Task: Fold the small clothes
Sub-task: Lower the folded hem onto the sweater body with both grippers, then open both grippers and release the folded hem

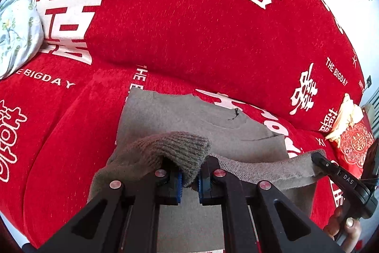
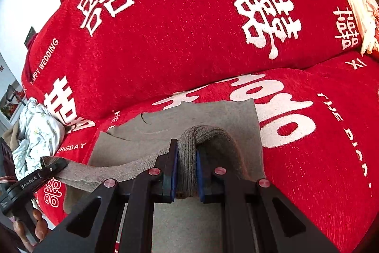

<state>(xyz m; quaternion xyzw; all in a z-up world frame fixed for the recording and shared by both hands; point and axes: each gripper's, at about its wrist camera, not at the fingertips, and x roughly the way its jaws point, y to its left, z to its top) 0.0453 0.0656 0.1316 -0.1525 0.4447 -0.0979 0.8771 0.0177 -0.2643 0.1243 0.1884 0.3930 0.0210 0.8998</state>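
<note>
Two black two-finger grippers each pinch a ribbed cuff of the same grey-brown knitted garment [image 1: 189,115], whose flat body lies spread on the red sofa cover printed with white characters [image 1: 180,23]. Nearest in the left wrist view, the left gripper [image 1: 189,181] has its blue-padded jaws nearly closed on a bunched ribbed cuff [image 1: 180,153], the knit humped up over the left finger and hanging down between the pads. In the right wrist view the right gripper [image 2: 186,174] has its jaws drawn in tight on the other ribbed cuff [image 2: 187,158], which stands as a thick vertical fold filling the gap between the pads. Both grippers point downward at a slant toward the cloth. A lifted band of the garment stretches between the two grippers, above the flat part. The hand [image 1: 345,227] that holds the right gripper shows at the lower right of the left view, fingers curled round the handle. Farther back, the padded backrest rises under the same red cover. A crumpled pale floral cloth [image 1: 16,25] lies at the far left, and a cream cloth bundle [image 1: 345,117] sits at the far right beside a red patterned cushion [image 1: 355,144].
</note>
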